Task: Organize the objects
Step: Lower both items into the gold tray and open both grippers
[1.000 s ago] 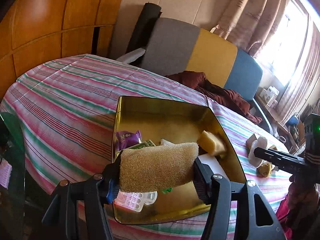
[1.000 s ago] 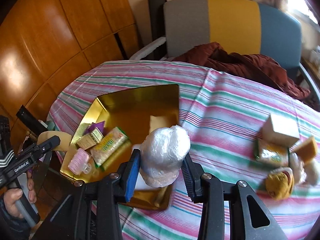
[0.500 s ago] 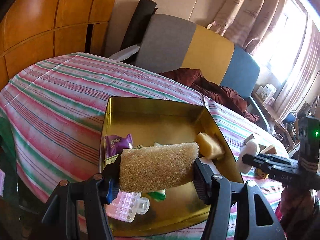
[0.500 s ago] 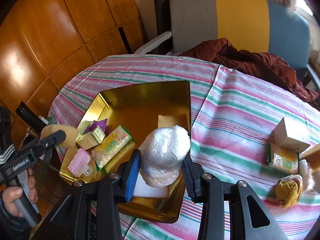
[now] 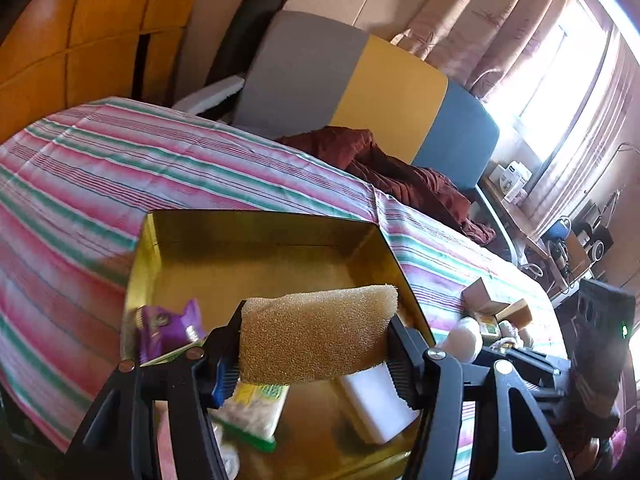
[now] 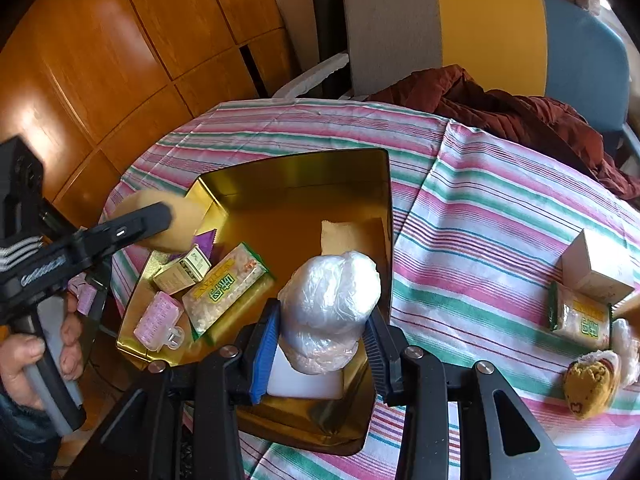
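Porous tan sponge point(image 5: 318, 334) (rounded block), crinkly plastic bundle point(image 6: 330, 306), glossy gold tin point(image 6: 386, 200)

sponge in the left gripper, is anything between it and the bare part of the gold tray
Nothing visible blocks it. The sponge, clamped in the left gripper, hangs over the gold tray by its left wall. The tray's far half is bare. The purple packet, small box and green packet lie nearer, under and beside the sponge.
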The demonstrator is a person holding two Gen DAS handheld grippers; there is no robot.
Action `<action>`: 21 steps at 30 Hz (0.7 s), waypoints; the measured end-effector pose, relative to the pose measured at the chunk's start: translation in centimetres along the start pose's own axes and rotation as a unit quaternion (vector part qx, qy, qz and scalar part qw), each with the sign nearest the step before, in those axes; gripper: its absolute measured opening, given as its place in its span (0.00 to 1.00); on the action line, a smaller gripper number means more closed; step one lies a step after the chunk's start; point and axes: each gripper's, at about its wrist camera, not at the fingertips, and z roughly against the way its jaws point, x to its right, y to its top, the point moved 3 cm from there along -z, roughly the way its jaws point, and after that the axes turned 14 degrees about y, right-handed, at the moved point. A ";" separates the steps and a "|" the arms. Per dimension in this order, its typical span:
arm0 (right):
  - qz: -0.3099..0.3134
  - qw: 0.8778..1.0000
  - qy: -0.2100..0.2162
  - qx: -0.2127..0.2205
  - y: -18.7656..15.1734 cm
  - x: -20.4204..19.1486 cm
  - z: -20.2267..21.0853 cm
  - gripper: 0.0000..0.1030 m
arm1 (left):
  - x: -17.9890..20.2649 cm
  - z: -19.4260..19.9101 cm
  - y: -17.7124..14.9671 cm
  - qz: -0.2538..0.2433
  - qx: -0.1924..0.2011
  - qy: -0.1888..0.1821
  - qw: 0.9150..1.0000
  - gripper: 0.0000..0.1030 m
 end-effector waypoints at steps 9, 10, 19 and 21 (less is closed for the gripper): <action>-0.002 1.000 0.005 -0.005 0.5 0.3 -1.1 0.40 | 3.6 -4.0 3.5 -0.024 -0.014 -0.021 0.999 0.63; -0.002 1.000 0.005 -0.006 0.5 0.3 -1.2 0.40 | 3.8 -4.5 3.8 -0.020 -0.021 -0.031 0.999 0.66; -0.010 1.000 0.016 -0.019 0.8 0.5 -3.0 0.42 | 3.8 -6.3 5.5 0.000 -0.029 -0.032 0.999 0.81; -0.011 1.000 0.021 -0.021 0.8 0.5 -3.3 0.42 | 2.9 -5.7 5.4 0.012 -0.023 -0.029 0.999 0.81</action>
